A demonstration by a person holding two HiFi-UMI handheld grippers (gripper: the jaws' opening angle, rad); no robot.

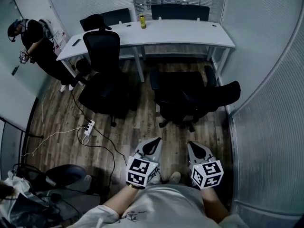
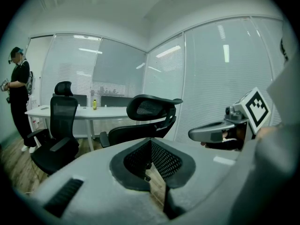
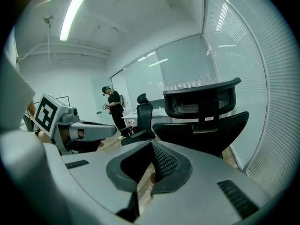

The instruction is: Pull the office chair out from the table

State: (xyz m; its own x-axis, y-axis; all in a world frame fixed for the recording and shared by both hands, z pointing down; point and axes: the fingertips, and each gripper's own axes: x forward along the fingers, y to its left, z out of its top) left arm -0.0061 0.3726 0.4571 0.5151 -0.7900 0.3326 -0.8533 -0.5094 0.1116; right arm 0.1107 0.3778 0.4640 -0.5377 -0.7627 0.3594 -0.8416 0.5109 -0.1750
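Office chair [image 1: 190, 93] sits centre-right, straight above our right gripper [image 1: 194, 147], seemingly nearer it than our left gripper [image 1: 153, 143]; both jaws together, empty.

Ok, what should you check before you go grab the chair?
1. Tongs empty: ok; left tongs and right tongs hold nothing.
2. Tongs ready to grab: not ok; both are shut.
3. Chair reached: not ok; the nearest office chair is untouched, ahead of both.
4. Floor on the near side of that chair free: ok; the power strip lies further left.
5. Person out of the way: ok; standing at the far left end of the table.
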